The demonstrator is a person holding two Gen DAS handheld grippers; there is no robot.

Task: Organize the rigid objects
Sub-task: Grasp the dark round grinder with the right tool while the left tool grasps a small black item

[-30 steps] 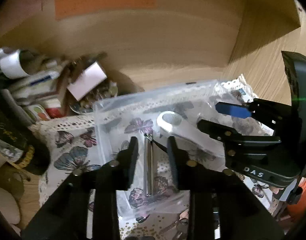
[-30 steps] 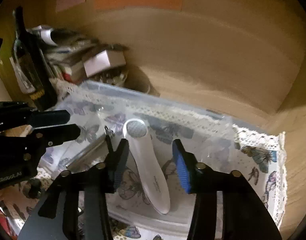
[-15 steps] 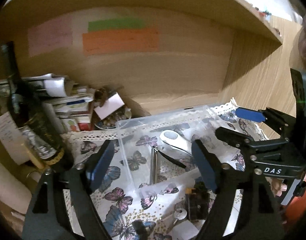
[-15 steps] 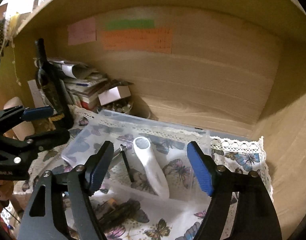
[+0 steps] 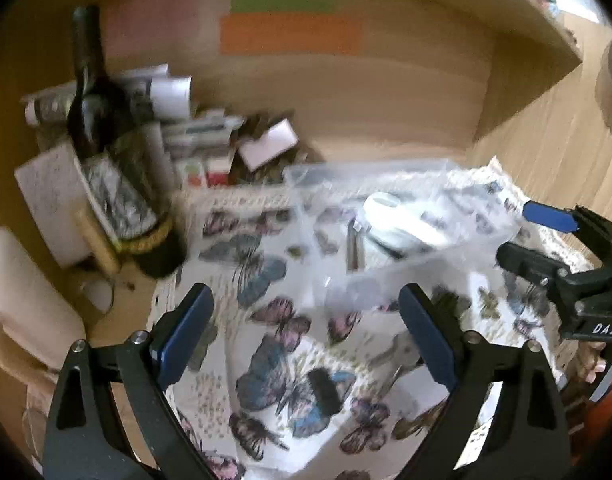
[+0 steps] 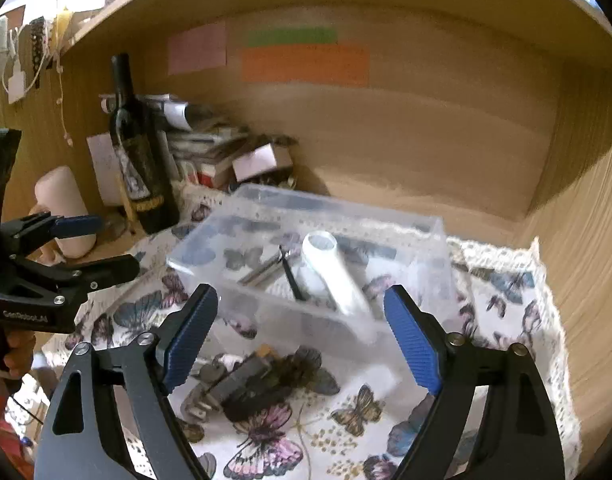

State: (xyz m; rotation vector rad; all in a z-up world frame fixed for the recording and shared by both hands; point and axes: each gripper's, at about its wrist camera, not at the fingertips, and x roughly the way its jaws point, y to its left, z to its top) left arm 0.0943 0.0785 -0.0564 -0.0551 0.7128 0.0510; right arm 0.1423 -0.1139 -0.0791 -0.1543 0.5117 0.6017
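I am holding both grippers, left (image 5: 306,332) and right (image 6: 300,334), with jaws apart and empty above the tabletop, since the white device (image 6: 332,276) and metal tools (image 6: 266,268) are lying inside the clear box (image 6: 434,240); keys (image 6: 234,384) are waiting outside.

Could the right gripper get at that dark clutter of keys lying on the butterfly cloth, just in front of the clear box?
Probably yes. The right gripper is open and empty, and the keys lie uncovered on the butterfly cloth just beneath it. The clear box sits behind them, not across the way.
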